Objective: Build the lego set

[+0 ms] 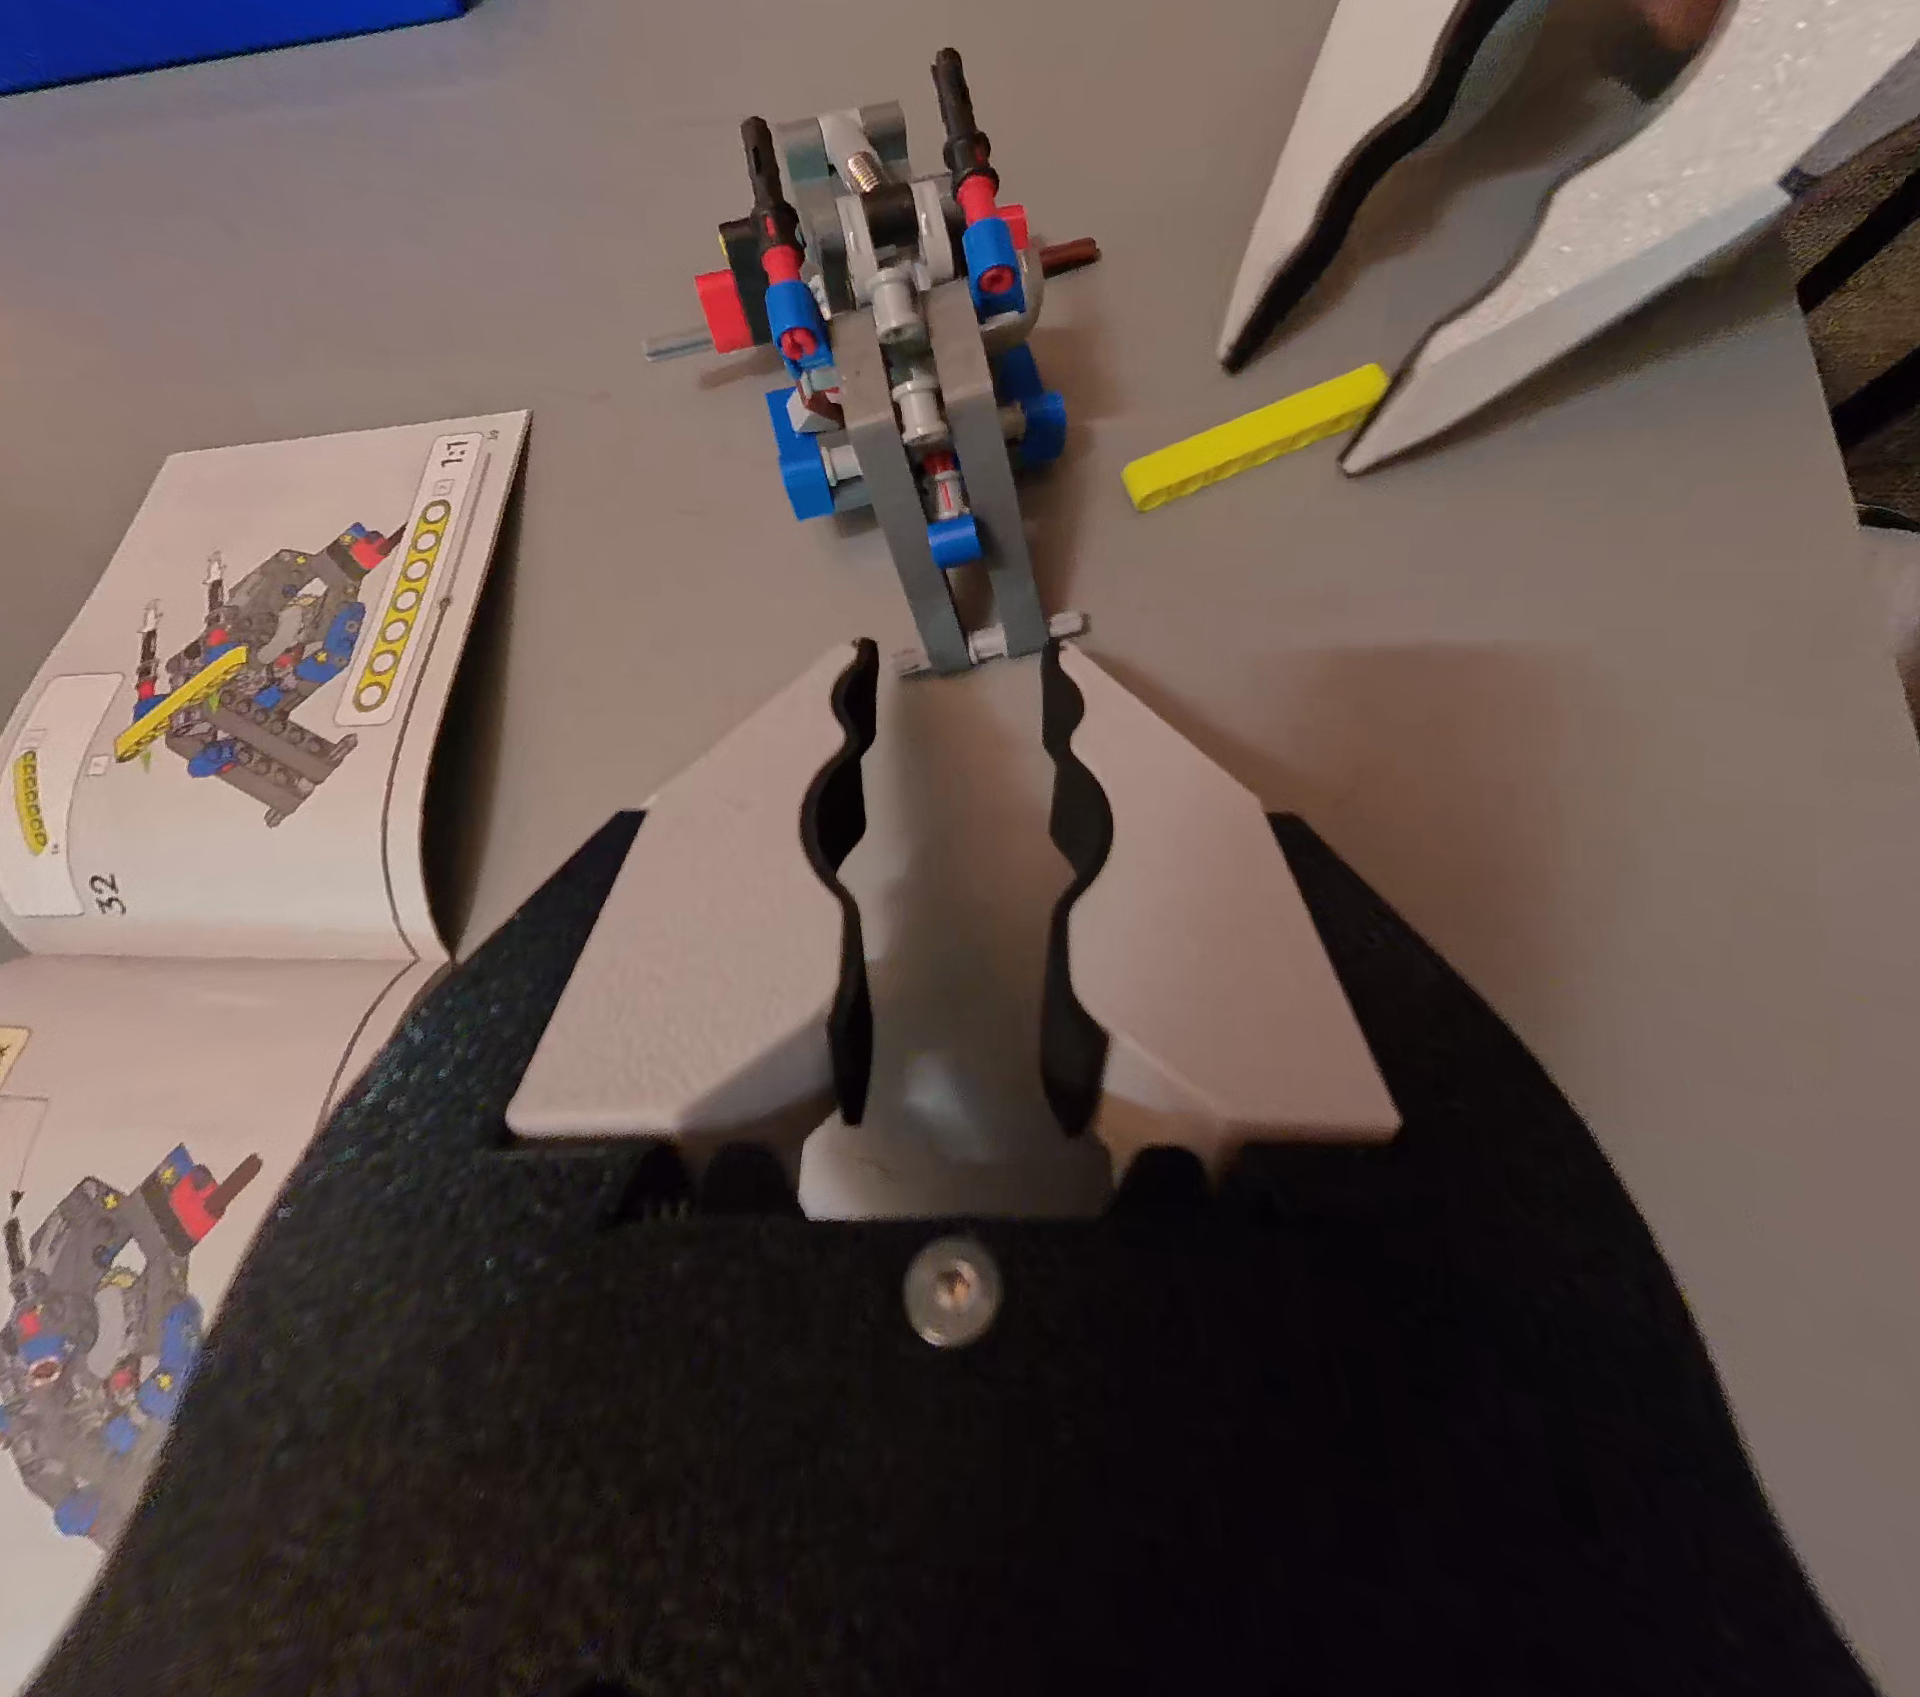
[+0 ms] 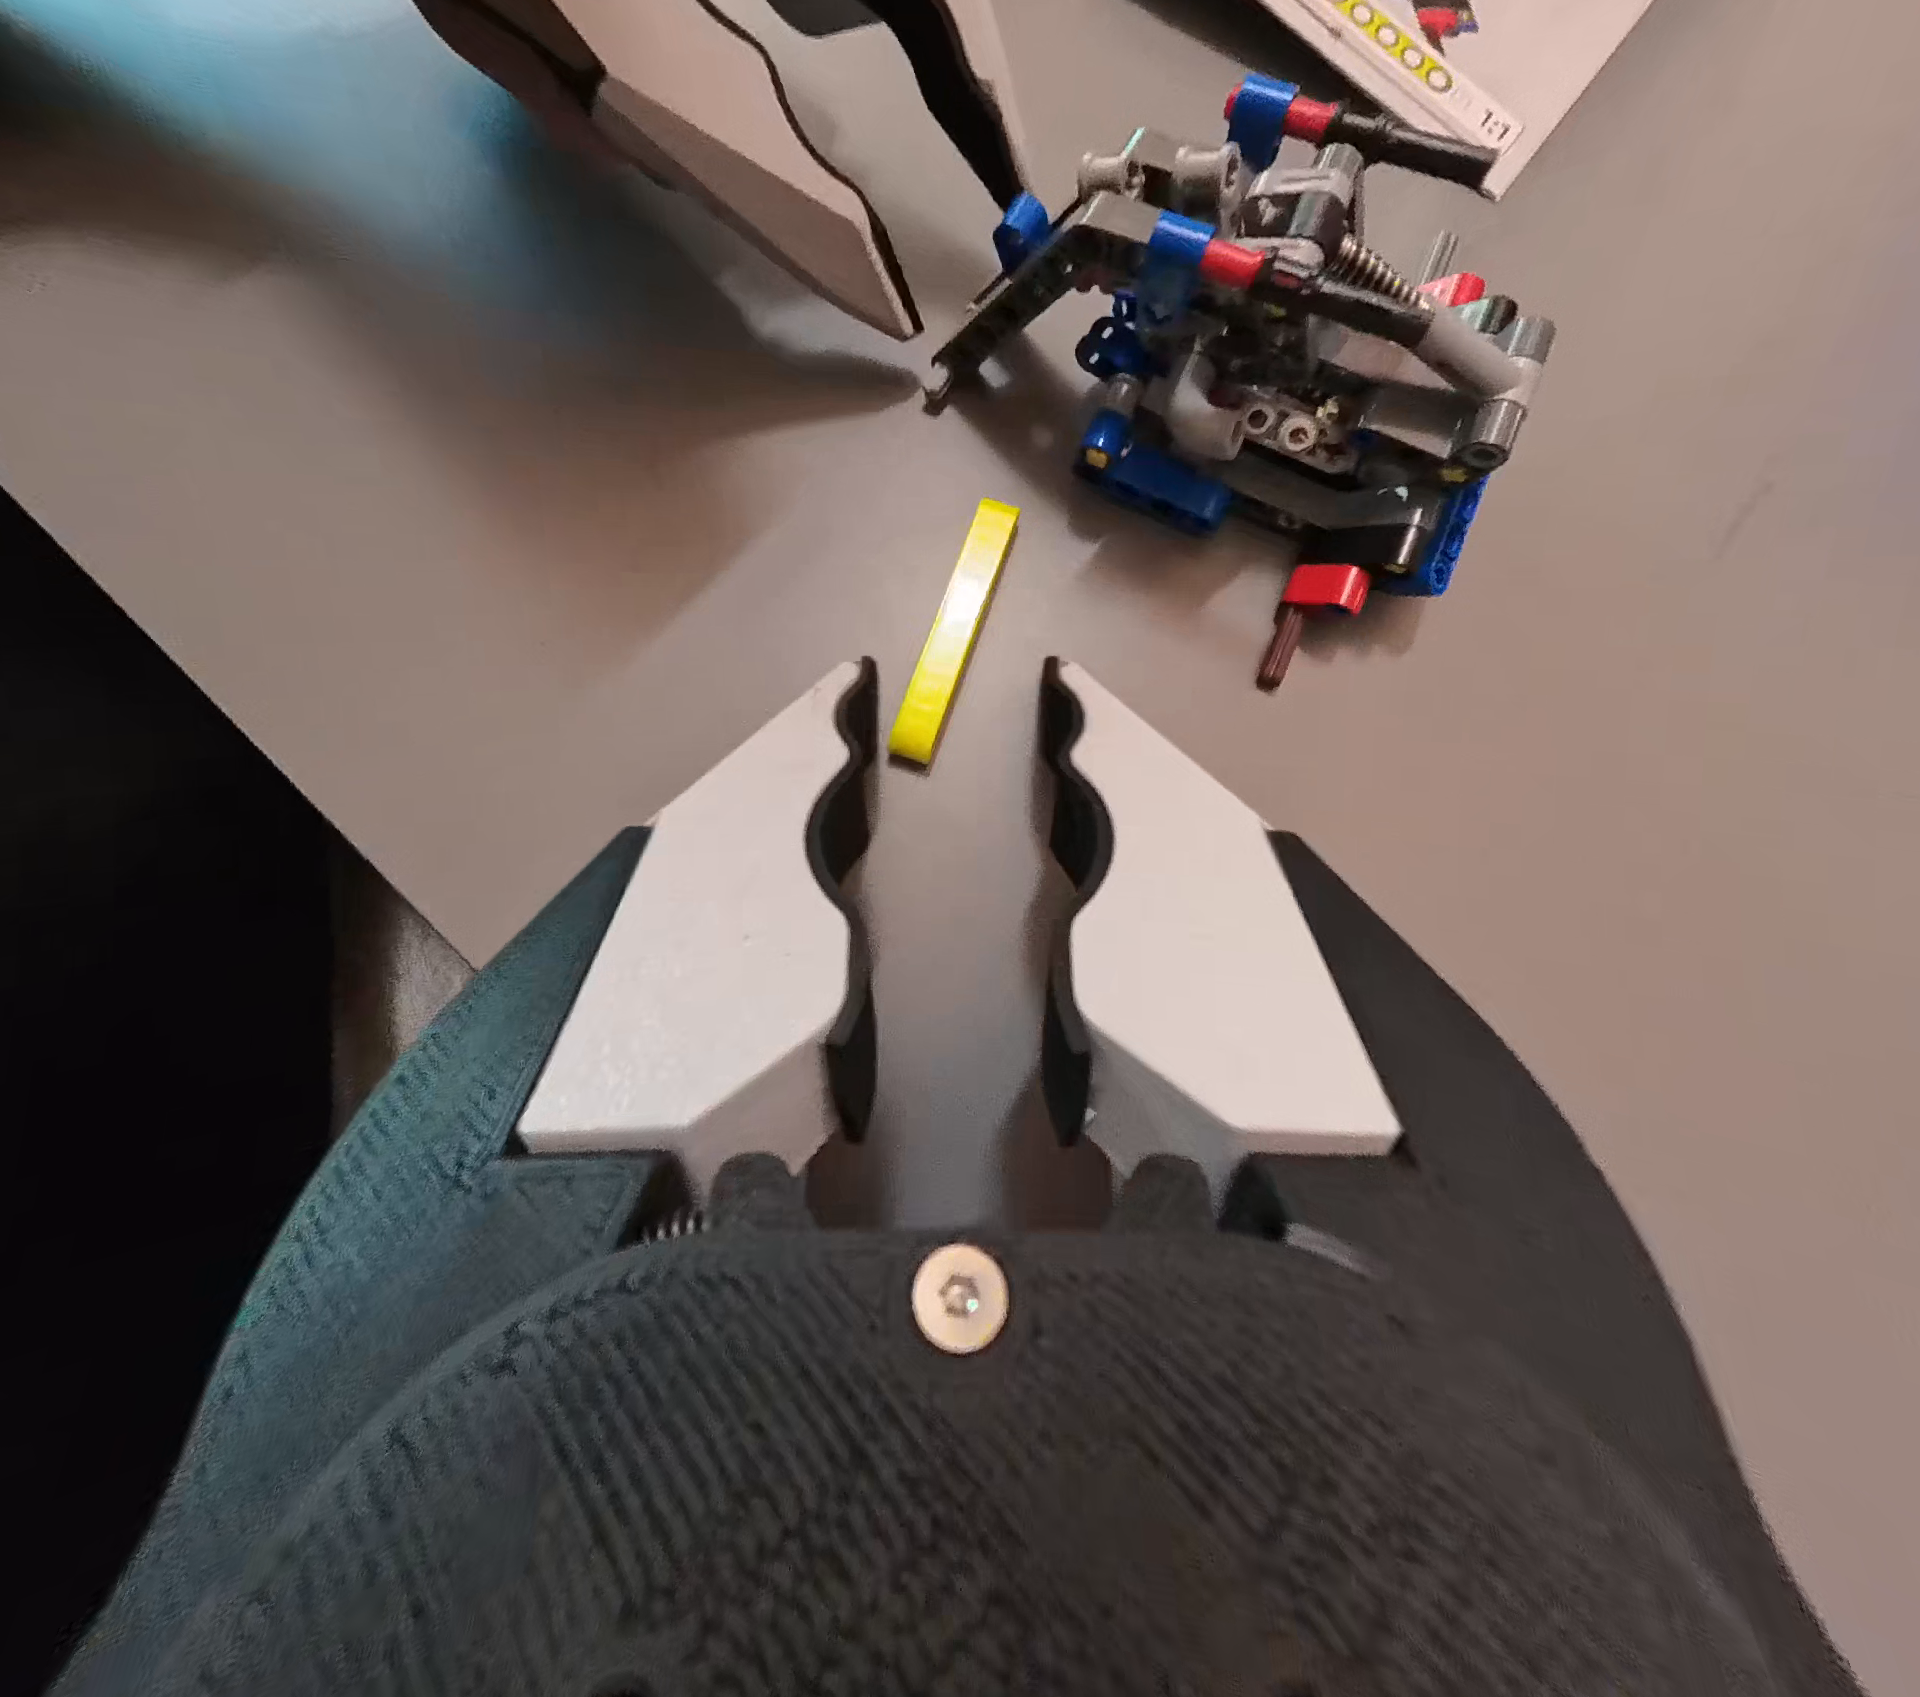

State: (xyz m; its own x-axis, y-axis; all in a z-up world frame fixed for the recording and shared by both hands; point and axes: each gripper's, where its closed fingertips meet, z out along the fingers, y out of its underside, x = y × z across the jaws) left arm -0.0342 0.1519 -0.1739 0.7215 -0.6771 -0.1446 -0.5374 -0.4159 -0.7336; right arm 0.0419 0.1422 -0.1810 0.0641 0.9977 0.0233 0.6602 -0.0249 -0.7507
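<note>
Yellow beam (image 2: 956, 629) lay between open right gripper (image 2: 956, 676) tips, ungripped | left gripper (image 1: 961, 655) open, at brick model (image 1: 904, 317) frame end | booklet (image 1: 260, 681) beside.

Two close wrist views, facing inward (opposite sides), sharing brick model (image 1: 894, 338)

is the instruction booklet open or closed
Open: the instruction booklet lies spread on the grey table, printed pages facing up, one page curling upward at the fold.
</note>
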